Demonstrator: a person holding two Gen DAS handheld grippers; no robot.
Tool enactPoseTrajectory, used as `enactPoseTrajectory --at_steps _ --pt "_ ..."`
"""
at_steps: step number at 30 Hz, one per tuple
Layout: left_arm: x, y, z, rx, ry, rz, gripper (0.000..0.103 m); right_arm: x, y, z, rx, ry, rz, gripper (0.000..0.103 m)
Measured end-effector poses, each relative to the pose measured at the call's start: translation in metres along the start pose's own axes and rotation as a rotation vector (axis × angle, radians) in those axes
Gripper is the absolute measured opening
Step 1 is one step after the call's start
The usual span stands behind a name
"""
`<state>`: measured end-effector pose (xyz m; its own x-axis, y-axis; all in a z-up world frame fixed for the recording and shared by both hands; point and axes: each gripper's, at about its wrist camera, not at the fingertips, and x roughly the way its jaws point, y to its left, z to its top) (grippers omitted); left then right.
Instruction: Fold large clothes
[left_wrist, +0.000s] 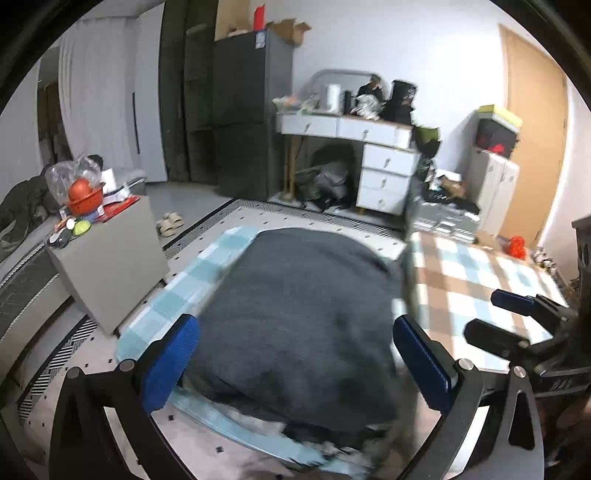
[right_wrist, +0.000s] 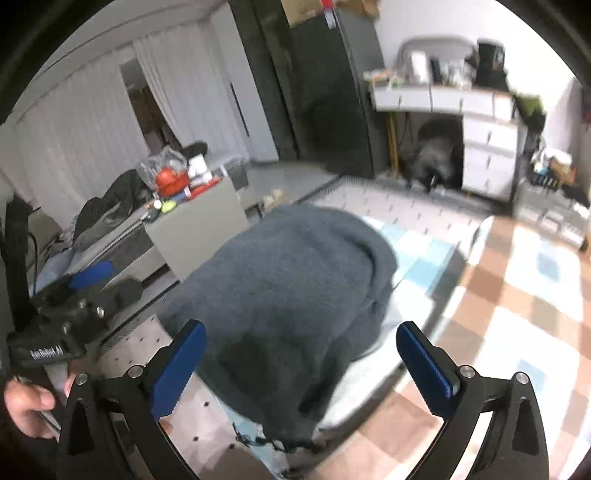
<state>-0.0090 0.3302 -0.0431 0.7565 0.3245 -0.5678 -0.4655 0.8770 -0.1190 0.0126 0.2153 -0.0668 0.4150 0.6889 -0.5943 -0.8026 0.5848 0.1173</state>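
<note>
A large dark grey garment (left_wrist: 299, 314) lies bunched in a rounded heap on a checked cloth (left_wrist: 476, 273) spread over the table. My left gripper (left_wrist: 295, 339) hovers over its near part, wide open, blue fingers on either side of the heap and nothing pinched. In the right wrist view the same grey garment (right_wrist: 295, 280) fills the middle, and my right gripper (right_wrist: 301, 343) is open too, straddling its near end. The right gripper (left_wrist: 495, 314) shows at the right edge of the left view; the left gripper (right_wrist: 88, 280) shows at the left of the right view, held by a hand (right_wrist: 26, 406).
A grey box (left_wrist: 107, 258) stands left of the garment, with an orange bowl (left_wrist: 83, 195) and small items on top. Behind the table are a white desk with drawers (left_wrist: 369, 155), a dark cabinet (left_wrist: 240, 110) and a wooden door (left_wrist: 535, 129).
</note>
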Motion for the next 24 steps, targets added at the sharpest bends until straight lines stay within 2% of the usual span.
enactPoseTrajectory --at_steps 2,3,8,10,15,19,24 --pt "-0.011 -0.006 -0.003 -0.041 -0.037 0.009 0.102 -0.025 0.005 -0.007 -0.039 -0.082 -0.092 0.103" --pt "-0.017 -0.01 -0.004 -0.052 -0.064 0.002 0.102 -0.029 0.004 -0.009 -0.03 -0.086 -0.125 0.103" --pt "-0.031 -0.024 -0.008 -0.033 -0.094 0.038 0.102 -0.06 -0.003 -0.018 0.083 -0.097 -0.065 0.103" --pt "-0.034 -0.024 -0.011 -0.034 -0.093 0.024 0.102 -0.071 0.002 -0.021 0.073 -0.114 -0.073 0.103" --pt "-0.043 -0.021 -0.02 -0.026 -0.123 0.092 0.102 -0.084 0.023 -0.039 0.034 -0.115 -0.081 0.103" --pt "-0.04 -0.015 -0.025 -0.054 -0.12 0.089 0.102 -0.083 0.04 -0.048 -0.015 -0.119 -0.094 0.103" --pt "-0.03 -0.019 -0.034 -0.019 -0.12 0.149 0.102 -0.077 0.044 -0.05 -0.032 -0.136 -0.102 0.103"
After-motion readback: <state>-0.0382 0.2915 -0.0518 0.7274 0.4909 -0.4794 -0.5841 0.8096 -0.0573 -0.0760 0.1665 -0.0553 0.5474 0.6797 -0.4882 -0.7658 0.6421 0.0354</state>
